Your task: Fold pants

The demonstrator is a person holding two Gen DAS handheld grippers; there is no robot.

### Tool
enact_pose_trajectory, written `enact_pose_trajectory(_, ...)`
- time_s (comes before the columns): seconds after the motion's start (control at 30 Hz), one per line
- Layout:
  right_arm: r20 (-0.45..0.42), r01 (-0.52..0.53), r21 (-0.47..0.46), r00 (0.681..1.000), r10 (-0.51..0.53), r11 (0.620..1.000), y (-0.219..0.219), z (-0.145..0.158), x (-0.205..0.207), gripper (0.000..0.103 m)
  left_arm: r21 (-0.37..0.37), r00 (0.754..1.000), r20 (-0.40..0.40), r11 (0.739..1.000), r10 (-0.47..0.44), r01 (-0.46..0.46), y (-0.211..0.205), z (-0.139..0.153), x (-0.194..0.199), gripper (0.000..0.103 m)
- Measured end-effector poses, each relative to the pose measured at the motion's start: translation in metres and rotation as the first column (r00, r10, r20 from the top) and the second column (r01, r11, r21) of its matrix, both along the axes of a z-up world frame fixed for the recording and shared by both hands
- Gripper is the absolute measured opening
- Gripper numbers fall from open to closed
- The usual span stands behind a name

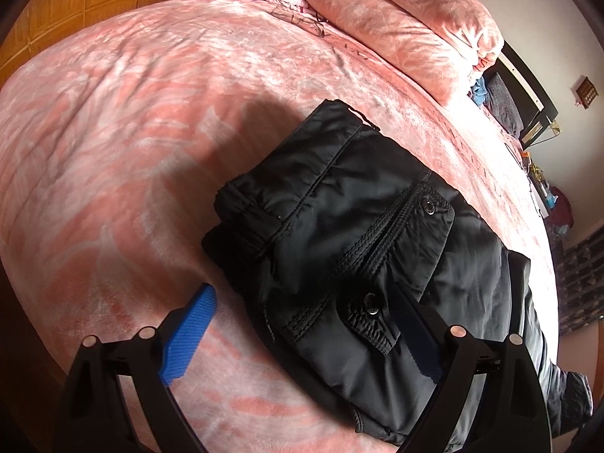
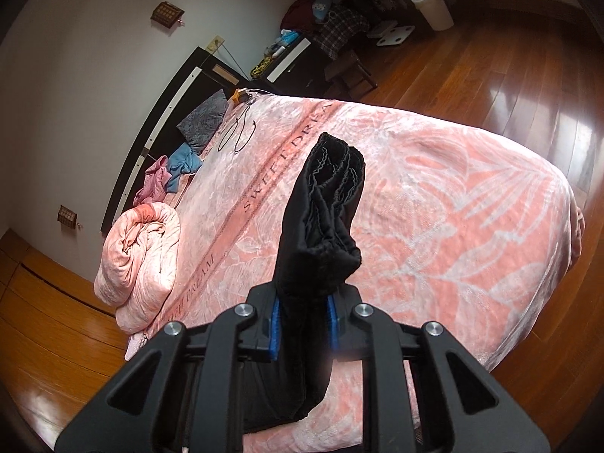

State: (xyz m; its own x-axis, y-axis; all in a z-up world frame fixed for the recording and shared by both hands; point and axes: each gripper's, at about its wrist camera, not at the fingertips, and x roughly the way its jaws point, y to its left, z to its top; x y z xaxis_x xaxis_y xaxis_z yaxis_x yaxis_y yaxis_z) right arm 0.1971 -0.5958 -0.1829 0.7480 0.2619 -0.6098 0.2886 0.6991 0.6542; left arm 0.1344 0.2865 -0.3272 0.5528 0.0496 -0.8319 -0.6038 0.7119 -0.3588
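Right gripper (image 2: 304, 324) pinches black pants (image 2: 324, 222) — left gripper (image 1: 302, 330) spread

A pink blanket (image 1: 132, 113) covers the bed beside a white bin (image 2: 434, 9).

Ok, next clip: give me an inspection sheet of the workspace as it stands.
Surface: bed under a pink floral blanket lettered SWEET DREAM.
Job's things: black pants folded compactly, pocket snaps up; one bunched end lifted.
Clutter: rolled pink quilt, pink and blue clothes, grey pillow.
Grippers: left gripper open, straddling the pants' edge; right gripper shut on the pants.
Cables: thin dark cord looped near the headboard.
Surroundings: wood floor, white bin, cluttered nightstand.
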Motion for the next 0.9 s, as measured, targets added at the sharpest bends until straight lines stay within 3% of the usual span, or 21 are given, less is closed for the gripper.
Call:
enact_pose_trajectory(0.63, 0.054, -0.101, -0.164, 0.992, 0.111, 0.981, 0.093, 0.075, 0.009, 0.018, -0.053, 1.000, 0.029, 0.999, 0.005, -0.003, 0.005, -0.006, -0.008, 0.095)
enact_pose_trajectory(0.9, 0.056, -0.149, -0.281, 0.984, 0.171, 0.948, 0.140, 0.103, 0.009, 0.018, -0.059, 0.999, 0.036, 0.998, 0.005, -0.003, 0.006, -0.007, -0.009, 0.095)
